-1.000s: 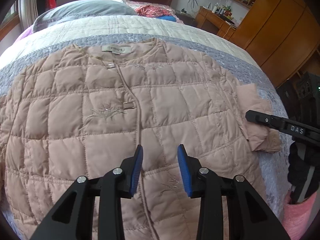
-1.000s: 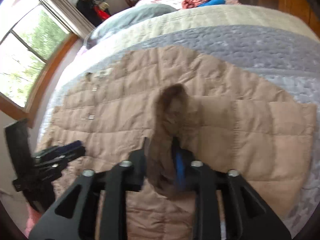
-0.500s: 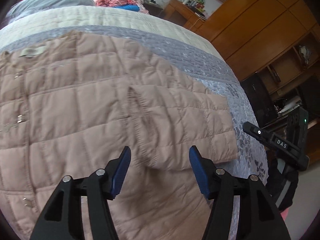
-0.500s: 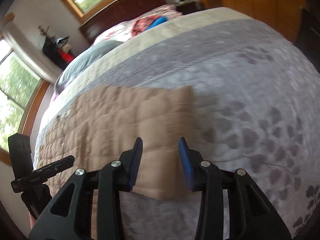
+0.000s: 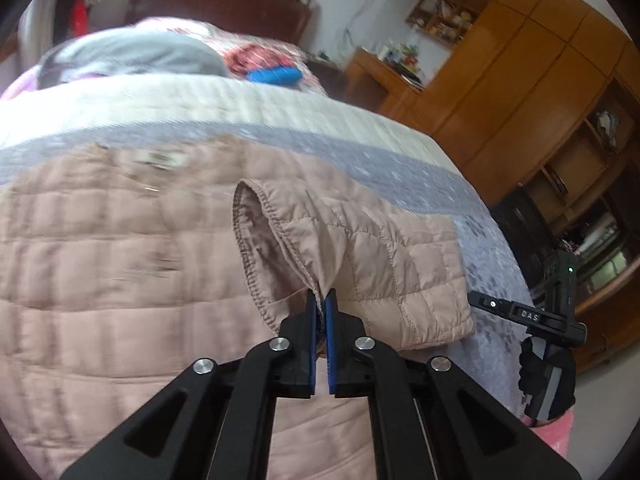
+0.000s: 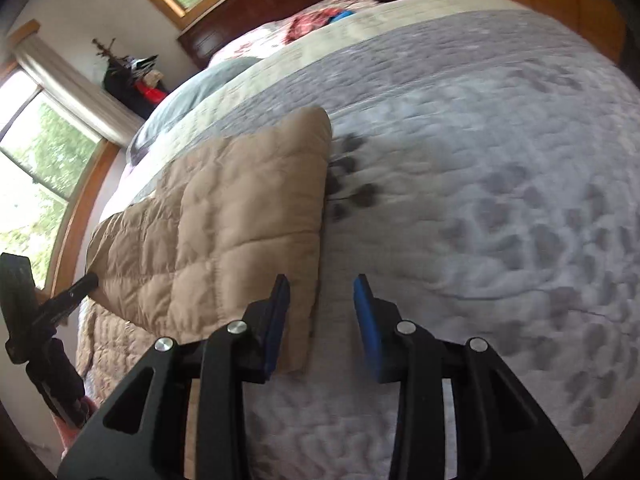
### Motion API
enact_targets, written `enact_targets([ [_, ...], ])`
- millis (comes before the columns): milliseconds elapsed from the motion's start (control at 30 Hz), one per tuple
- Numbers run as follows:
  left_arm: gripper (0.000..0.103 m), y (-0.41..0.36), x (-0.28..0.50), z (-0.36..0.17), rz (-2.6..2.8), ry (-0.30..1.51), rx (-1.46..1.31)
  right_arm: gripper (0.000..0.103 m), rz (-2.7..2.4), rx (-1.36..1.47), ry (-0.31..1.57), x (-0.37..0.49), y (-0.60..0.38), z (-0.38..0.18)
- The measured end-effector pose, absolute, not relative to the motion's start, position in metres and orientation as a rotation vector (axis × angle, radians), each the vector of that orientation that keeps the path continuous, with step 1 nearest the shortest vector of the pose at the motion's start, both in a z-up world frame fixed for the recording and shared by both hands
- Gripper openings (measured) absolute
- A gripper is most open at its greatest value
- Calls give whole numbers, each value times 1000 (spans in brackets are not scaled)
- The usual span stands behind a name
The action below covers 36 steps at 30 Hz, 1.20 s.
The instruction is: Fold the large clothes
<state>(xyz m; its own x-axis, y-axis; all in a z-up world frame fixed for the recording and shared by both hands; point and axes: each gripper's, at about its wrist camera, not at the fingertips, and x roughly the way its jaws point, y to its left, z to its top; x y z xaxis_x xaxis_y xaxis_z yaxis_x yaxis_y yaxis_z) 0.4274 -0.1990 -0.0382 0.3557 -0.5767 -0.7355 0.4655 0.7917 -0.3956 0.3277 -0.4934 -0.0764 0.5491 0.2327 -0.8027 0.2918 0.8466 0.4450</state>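
Observation:
A pink quilted jacket (image 5: 120,260) lies spread front-up on the bed. Its right sleeve (image 5: 380,256) is folded in over the body. My left gripper (image 5: 321,300) is shut on the stitched cuff edge of that sleeve and holds it slightly raised. In the right wrist view the folded sleeve (image 6: 240,208) lies flat, and my right gripper (image 6: 322,292) hangs just above its outer edge. Its jaws are closing; only that edge and the bedspread lie under the gap, and the pads press on nothing. The left gripper (image 6: 68,292) shows at the left rim.
The grey patterned bedspread (image 6: 480,200) runs wide to the right of the jacket. A grey pillow (image 5: 132,56) and a blue item (image 5: 272,76) lie at the head of the bed. Wooden wardrobes (image 5: 520,100) stand on the right, a window (image 6: 36,160) on the left.
My left gripper swung right, opened over the sleeve cuff, then shut on it and lifted it. My right gripper let go of the sleeve and moved right to its outer edge.

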Motion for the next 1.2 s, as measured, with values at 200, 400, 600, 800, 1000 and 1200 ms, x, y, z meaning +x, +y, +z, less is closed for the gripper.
enact_targets([
  [200,3,-127,435,-25,-514,928,-97,32,114,528,1046,364,-435,-76],
  [400,4,-87,456,-63,-416,1025,-101,28,113,416,1105,388,-399,-80],
  [600,5,-77,463,-122,-395,1115,-73,26,60,326,1165,394,-381,-97],
  [800,26,-71,455,-103,-336,1095,-52,30,45,276,1163,398,-372,-82],
  [1000,38,-89,433,-49,-281,914,18,31,127,307,1101,403,-360,-43],
  [1200,38,-155,459,-73,-321,1019,93,31,65,275,1160,447,-336,-66],
])
